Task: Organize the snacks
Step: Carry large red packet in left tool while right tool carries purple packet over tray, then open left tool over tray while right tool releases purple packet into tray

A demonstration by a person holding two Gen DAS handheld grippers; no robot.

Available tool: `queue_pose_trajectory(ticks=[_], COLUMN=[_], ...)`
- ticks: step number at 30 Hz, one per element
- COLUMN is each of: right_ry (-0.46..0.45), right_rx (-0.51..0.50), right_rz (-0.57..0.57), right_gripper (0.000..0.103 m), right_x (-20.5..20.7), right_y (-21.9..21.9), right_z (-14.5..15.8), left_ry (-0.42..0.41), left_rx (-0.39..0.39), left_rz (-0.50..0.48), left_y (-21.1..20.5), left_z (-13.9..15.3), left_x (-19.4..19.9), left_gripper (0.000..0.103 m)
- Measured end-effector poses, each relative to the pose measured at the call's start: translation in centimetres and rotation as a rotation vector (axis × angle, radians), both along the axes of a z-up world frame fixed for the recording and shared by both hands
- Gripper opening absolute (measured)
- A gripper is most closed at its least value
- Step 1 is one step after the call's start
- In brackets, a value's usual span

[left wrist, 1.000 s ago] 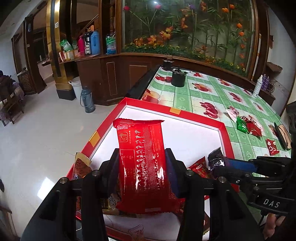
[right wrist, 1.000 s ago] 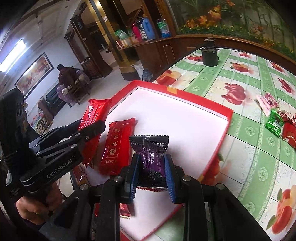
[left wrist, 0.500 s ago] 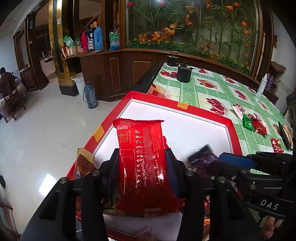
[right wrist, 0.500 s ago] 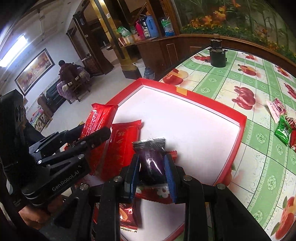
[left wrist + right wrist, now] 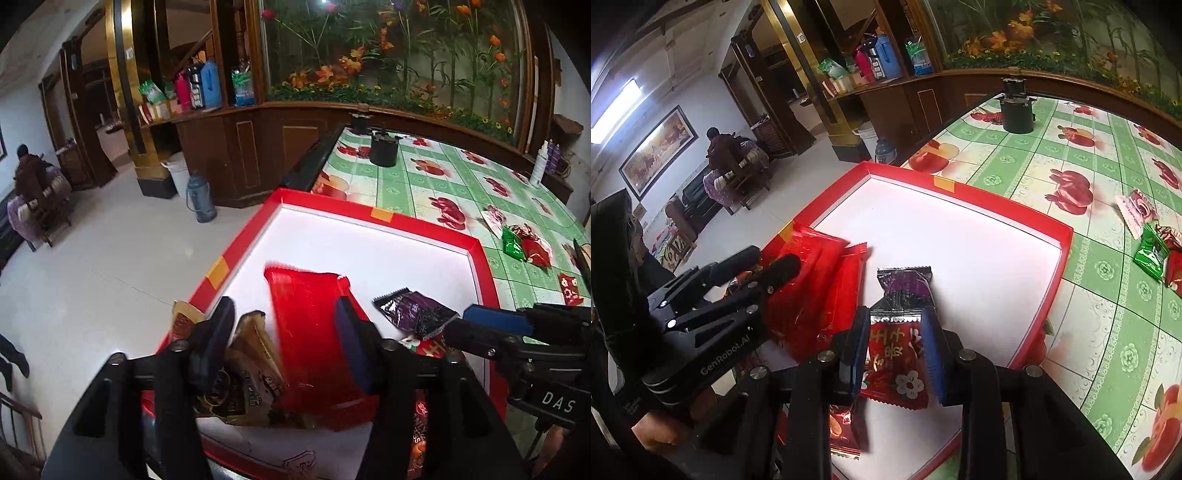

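A red box lid with a white floor (image 5: 369, 251) (image 5: 979, 240) lies on the table. My left gripper (image 5: 284, 332) is open; a long red snack pack (image 5: 314, 332) lies loose between its fingers in the box. My right gripper (image 5: 895, 332) is open just behind a purple snack pack (image 5: 905, 288) that lies in the box, also seen in the left wrist view (image 5: 413, 314). A red flowered pack (image 5: 897, 369) lies under the right fingers. Brown packs (image 5: 243, 369) sit at the box's near left.
Loose snacks lie on the green fruit-print tablecloth to the right: a green pack (image 5: 1150, 254), red packs (image 5: 535, 251) and a pink-white one (image 5: 1137, 212). A black pot (image 5: 1017, 110) stands at the table's far end. The box's left rim (image 5: 221, 266) overhangs the floor side.
Both grippers have opened. The red pack has dropped from the left gripper into the box, and the purple pack has been let go onto the box floor.
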State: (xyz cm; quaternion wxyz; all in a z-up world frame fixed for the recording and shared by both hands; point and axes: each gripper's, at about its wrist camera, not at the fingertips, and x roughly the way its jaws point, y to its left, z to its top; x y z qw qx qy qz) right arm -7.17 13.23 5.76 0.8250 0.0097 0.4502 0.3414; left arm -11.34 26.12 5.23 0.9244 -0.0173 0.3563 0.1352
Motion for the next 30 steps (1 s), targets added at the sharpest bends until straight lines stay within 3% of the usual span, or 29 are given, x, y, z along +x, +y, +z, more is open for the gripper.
queue_pose_trajectory(ticks=[8, 21, 30], right_ry=[0.009, 0.017, 0.031], right_rx=[0.017, 0.059, 0.074], right_rz=[-0.013, -0.063, -0.117], right_gripper=[0.030, 0.030, 0.030], right_x=[-0.2, 0.4, 1.1], right_y=[-1.2, -4.8, -8.9], right_z=[0.1, 0.4, -0.1], left_ry=[-0.023, -0.020, 0.016], left_rx=[0.064, 0.105, 0.116], left_rz=[0.012, -0.023, -0.116], left_y=[-1.0, -3.7, -7.5], left_z=[1.0, 1.7, 1.7], left_x=[0.0, 0.8, 2.3], left_gripper=[0.063, 0.063, 0.063])
